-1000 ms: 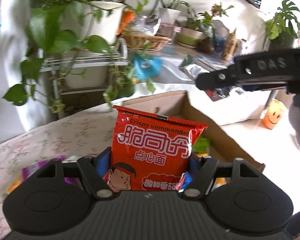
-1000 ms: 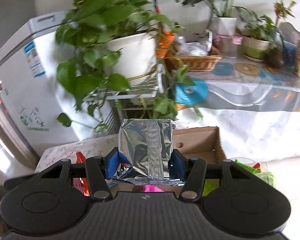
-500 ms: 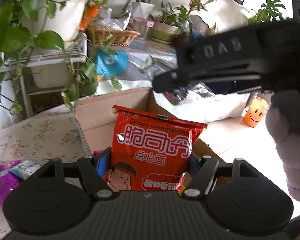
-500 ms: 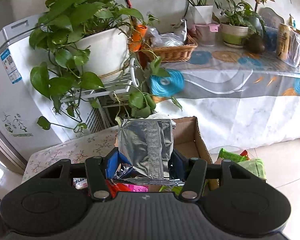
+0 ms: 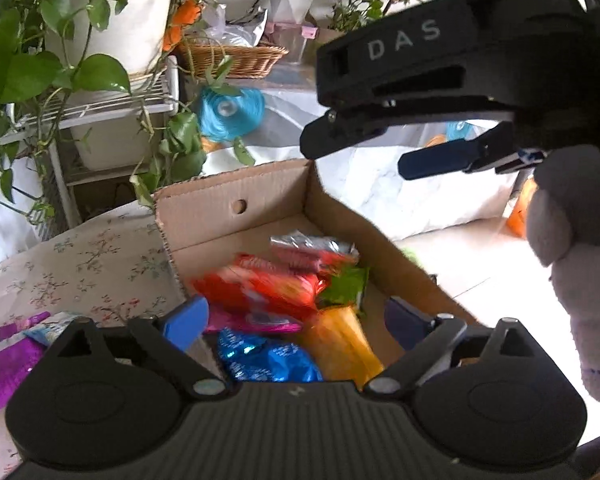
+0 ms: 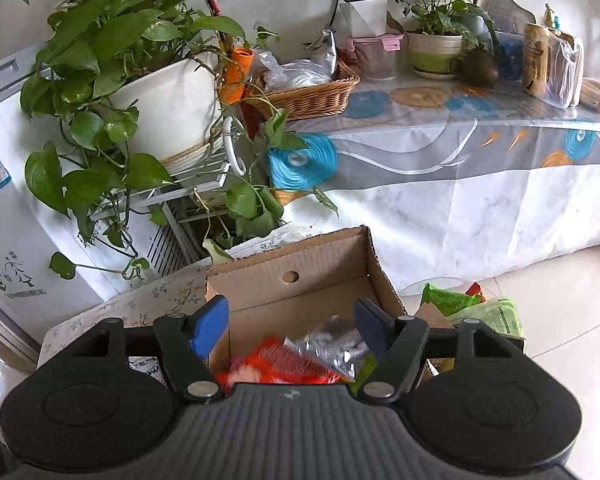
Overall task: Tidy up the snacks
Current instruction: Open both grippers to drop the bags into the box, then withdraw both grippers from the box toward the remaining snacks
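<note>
An open cardboard box (image 5: 236, 208) sits on the floral tablecloth and holds several snack packets. My left gripper (image 5: 296, 322) is open and empty above the box. The red noodle packet (image 5: 260, 286) lies blurred in the box below it, beside a silver foil packet (image 5: 312, 246). My right gripper (image 6: 292, 324) is open and empty over the same box (image 6: 300, 280); the silver foil packet (image 6: 332, 346) lies below it on the red packet (image 6: 284, 366). The right gripper also shows in the left wrist view (image 5: 420, 148), above the box's right side.
Purple and blue packets (image 5: 8, 352) lie on the floral tablecloth (image 5: 80, 264) left of the box. Green packets (image 6: 468, 308) sit right of the box. A plant rack (image 6: 172, 176) and a covered table (image 6: 460, 184) stand behind.
Both grippers opened. The red noodle packet dropped from the left one and the silver foil packet from the right one into the box.
</note>
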A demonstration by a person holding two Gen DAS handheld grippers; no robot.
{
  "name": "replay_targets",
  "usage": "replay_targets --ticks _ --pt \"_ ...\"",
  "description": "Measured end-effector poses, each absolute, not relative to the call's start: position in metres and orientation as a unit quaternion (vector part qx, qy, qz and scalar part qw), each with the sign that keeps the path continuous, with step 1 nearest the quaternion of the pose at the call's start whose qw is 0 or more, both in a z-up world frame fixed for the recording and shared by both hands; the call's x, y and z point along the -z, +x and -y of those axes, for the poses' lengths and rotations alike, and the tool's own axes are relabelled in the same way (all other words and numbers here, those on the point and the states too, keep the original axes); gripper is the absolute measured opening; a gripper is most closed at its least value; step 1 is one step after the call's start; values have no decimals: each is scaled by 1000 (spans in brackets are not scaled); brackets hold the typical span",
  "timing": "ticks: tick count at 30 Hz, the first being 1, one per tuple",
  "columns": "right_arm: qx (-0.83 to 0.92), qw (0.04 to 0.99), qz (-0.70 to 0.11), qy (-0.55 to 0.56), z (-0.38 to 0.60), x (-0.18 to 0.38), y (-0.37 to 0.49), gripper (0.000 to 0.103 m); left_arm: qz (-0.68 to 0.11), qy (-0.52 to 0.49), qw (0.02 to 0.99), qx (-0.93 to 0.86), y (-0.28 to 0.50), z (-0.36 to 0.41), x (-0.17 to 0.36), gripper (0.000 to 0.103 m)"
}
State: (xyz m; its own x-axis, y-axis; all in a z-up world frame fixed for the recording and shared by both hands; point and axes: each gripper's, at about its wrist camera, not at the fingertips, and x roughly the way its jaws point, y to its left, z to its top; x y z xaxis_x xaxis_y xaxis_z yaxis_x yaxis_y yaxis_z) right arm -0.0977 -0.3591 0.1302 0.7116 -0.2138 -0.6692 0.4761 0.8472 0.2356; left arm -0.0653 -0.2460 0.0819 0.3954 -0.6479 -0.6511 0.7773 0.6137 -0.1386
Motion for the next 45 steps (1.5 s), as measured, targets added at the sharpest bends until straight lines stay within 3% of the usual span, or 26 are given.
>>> replay_targets --ticks 24,45 --pt "153 907 -344 189 341 -128 -81 83 -375 90 845 370 -48 189 -96 95" --pt "82 923 -343 156 299 -128 -61 86 -379 42 884 269 17 75 -119 95"
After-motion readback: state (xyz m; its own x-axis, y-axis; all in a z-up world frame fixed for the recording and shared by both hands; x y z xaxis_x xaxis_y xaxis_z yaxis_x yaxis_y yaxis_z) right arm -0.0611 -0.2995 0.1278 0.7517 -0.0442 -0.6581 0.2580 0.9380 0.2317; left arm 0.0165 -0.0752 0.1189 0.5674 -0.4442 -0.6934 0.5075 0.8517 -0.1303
